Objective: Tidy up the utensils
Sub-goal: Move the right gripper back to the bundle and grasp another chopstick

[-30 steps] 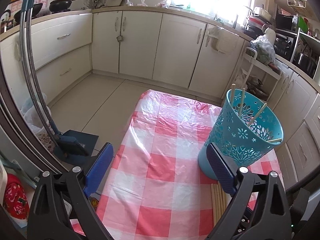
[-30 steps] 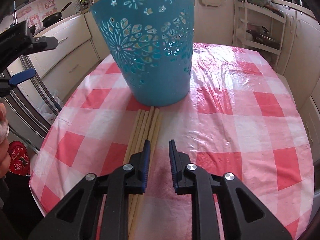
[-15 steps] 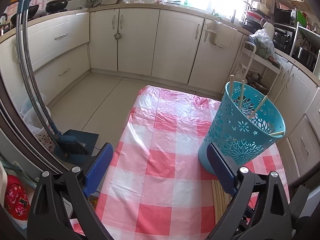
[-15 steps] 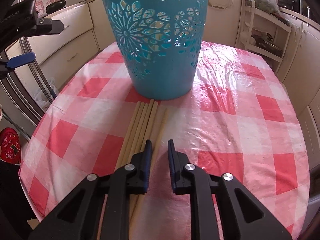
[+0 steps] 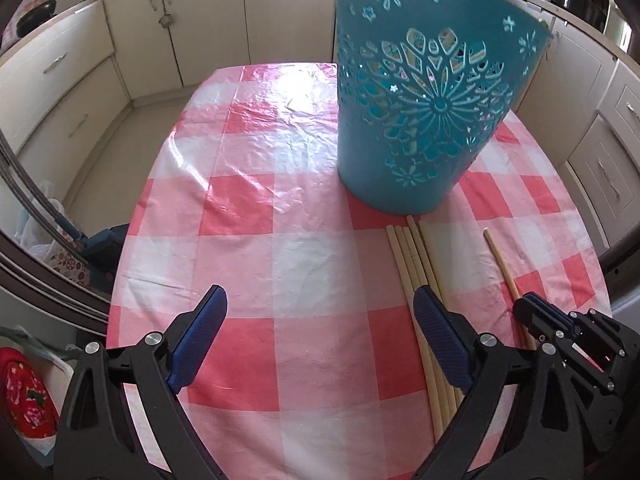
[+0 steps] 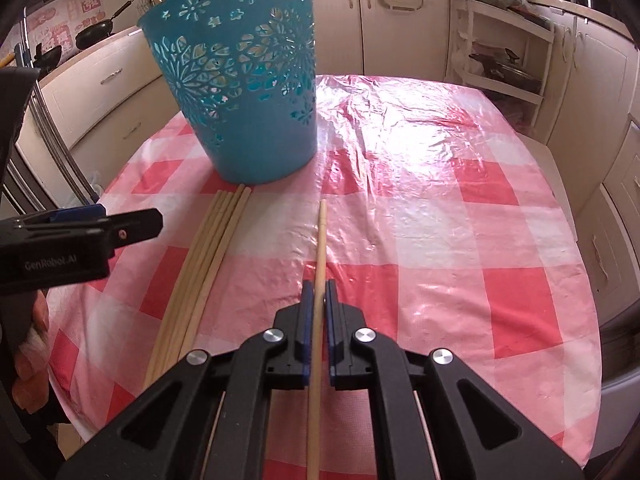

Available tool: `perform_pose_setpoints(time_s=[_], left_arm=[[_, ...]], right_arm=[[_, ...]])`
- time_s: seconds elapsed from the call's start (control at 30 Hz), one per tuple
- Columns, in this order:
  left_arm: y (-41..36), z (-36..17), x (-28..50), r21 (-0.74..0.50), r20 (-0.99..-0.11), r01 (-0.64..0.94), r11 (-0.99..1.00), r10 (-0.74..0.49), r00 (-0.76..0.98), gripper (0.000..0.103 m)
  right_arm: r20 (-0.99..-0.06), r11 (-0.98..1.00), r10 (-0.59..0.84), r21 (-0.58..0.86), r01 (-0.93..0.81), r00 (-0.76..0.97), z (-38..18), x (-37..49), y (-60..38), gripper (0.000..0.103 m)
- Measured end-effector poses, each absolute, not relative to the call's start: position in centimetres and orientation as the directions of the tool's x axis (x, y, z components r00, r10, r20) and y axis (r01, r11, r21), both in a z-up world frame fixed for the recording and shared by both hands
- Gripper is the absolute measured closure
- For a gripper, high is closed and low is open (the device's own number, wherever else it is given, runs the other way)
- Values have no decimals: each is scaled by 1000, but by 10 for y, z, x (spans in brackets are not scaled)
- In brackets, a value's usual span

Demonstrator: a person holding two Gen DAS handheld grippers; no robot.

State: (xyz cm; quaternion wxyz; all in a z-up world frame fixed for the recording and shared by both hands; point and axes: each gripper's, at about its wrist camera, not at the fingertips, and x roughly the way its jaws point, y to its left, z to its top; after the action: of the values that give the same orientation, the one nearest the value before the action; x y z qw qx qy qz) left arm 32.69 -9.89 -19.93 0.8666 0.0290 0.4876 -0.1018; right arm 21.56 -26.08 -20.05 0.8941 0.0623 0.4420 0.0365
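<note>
Surface (image 6: 440, 216) with red-white check cloth fills both views, kitchen cabinets (image 5: 208, 16) behind it. Teal basket (image 6: 248, 92) stands upright on the far-left part of the surface, cutout flower pattern on its wall; inside not visible from here. Bundle of chopsticks (image 6: 208, 248) lies flat just in front of the basket base, tips almost touching it, sticks side by side. Left gripper (image 5: 320, 336) hangs over bare cloth left of the bundle, fingers (image 5: 200, 340) spread wide, nothing between them; its right finger sits over the bundle's near end in the left view, contact unclear. Right gripper (image 6: 316, 292) sits right of the bundle, fingers just closed down and now pinched onto a single chopstick (image 6: 321, 240). That stick is pulled clear of the bundle and points toward the basket, tip stopping short of it. Can't tell whether the stick is lifted or resting on the cloth.
</note>
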Motion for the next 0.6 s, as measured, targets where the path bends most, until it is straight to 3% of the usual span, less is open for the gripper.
perform_pose_setpoints(time_s=[0.6], left_arm=[[-112,-220,328,4,-882,217,976,-99,461,13]], right_arm=[[-770,984,149,178,-16,620,-201,216,-265,97]])
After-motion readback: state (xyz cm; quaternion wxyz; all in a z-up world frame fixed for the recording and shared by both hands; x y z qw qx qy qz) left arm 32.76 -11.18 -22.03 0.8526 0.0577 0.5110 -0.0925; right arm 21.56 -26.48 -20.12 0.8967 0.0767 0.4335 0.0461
